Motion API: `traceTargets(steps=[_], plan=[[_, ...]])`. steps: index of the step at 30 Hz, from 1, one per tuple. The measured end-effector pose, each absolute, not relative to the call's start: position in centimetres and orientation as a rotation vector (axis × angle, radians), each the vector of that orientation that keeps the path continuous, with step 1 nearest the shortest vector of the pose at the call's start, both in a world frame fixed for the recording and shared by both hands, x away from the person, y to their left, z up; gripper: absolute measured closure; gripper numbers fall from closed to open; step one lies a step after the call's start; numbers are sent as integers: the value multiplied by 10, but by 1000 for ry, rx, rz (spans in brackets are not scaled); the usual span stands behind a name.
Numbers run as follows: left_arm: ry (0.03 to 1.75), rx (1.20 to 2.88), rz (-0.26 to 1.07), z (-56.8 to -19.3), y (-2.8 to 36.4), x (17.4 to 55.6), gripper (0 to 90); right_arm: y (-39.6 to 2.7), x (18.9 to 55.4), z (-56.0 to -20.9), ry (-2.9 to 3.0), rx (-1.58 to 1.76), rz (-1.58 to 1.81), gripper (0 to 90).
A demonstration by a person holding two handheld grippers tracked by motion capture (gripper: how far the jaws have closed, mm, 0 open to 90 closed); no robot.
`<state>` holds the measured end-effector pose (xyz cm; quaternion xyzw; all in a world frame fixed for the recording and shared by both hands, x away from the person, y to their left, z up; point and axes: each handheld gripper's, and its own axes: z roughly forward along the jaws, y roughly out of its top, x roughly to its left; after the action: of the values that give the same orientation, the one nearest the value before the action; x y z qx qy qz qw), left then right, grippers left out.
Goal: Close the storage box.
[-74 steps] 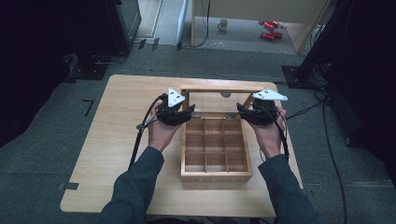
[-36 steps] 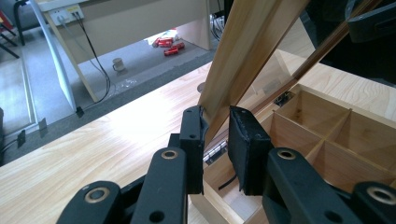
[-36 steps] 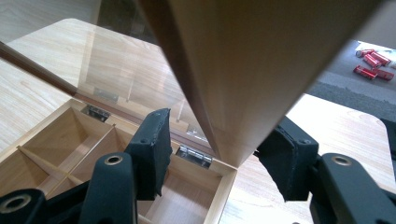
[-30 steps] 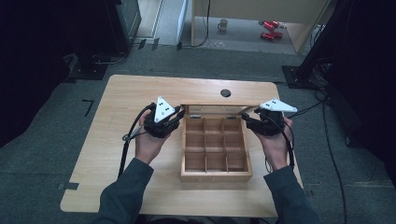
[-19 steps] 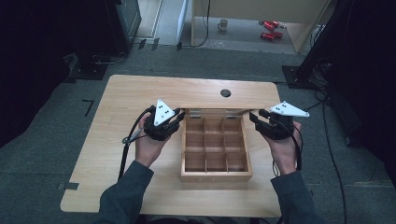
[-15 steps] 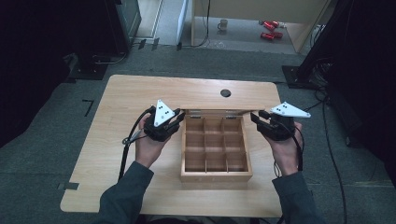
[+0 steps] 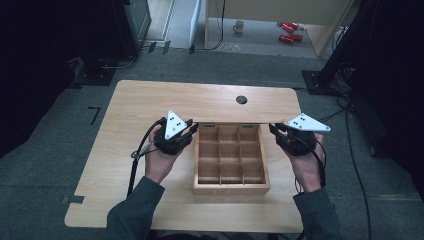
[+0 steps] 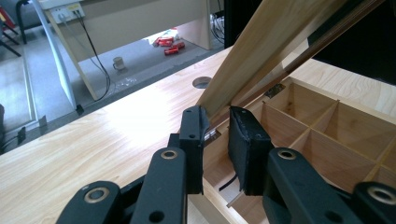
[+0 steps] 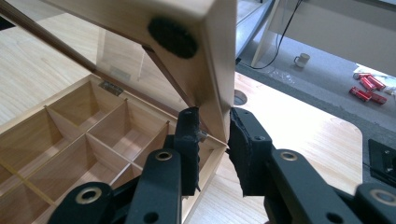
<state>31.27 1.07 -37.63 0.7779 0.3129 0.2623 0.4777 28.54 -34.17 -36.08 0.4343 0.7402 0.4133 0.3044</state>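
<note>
Lid [image 8: 261, 51] now swung upright; pale wooden box [image 7: 230, 186] (nine compartments) open. Left gripper [image 7: 186, 131], right gripper [image 7: 274, 131] both clamp lid edges.

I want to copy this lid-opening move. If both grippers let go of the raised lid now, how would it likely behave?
The lid looks like a stiff wooden frame, so it probably won't flex. It pivots on a hinge on the wooden box, so it would likely swing rather than slide. The left gripper and right gripper each pinch a side edge.
</note>
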Motion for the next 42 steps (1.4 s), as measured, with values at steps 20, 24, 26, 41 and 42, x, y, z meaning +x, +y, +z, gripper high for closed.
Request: traceTargets(steps=[20, 24, 26, 41, 42], plan=[[767, 1899, 635, -385, 11, 300, 744, -345, 265, -365, 1965, 1131, 1122, 757], [764, 1898, 635, -386, 11, 297, 740, -345, 261, -367, 1962, 1134, 1132, 756], [767, 1894, 634, -386, 11, 296, 739, -345, 259, -367, 1959, 1136, 1137, 755], [770, 1884, 623, -391, 11, 288, 724, -345, 246, -371, 1939, 1147, 1176, 736], [771, 1881, 623, -392, 11, 287, 722, -345, 245, -371, 1938, 1146, 1176, 735]])
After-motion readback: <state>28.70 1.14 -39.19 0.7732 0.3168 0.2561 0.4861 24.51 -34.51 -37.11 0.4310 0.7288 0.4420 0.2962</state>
